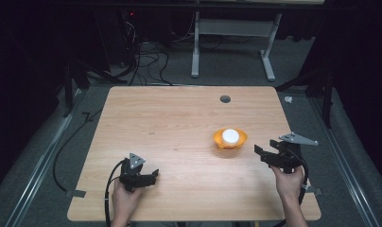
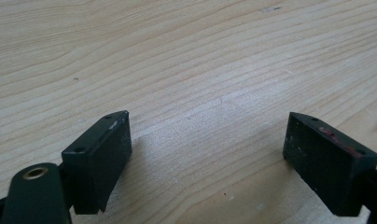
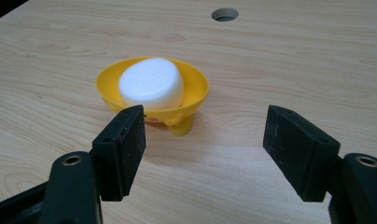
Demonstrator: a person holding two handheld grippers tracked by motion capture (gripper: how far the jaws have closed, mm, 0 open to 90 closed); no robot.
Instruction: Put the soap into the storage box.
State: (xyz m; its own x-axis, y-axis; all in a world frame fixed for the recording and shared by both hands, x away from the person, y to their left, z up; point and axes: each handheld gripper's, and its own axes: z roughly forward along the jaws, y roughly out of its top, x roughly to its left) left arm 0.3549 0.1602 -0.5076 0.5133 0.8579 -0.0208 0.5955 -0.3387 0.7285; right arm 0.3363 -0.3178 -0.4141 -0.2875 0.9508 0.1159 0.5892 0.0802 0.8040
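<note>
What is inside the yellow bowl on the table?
A white oval block sits in the yellow bowl, rising above its rim. The block covers the bowl's bottom, so anything beneath it cannot be seen.

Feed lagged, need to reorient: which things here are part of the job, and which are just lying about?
Likely in play:
yellow bowl
white block sitting in it
right gripper, open, facing the bowl
left gripper, open over bare table

Lying about:
cables on floor
desk frame behind

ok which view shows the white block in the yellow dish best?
The right gripper view: the white block sits close and large in the yellow dish, just ahead of the open right tongs. The high view shows it small, from above. The left gripper view looks at bare tabletop.
</note>
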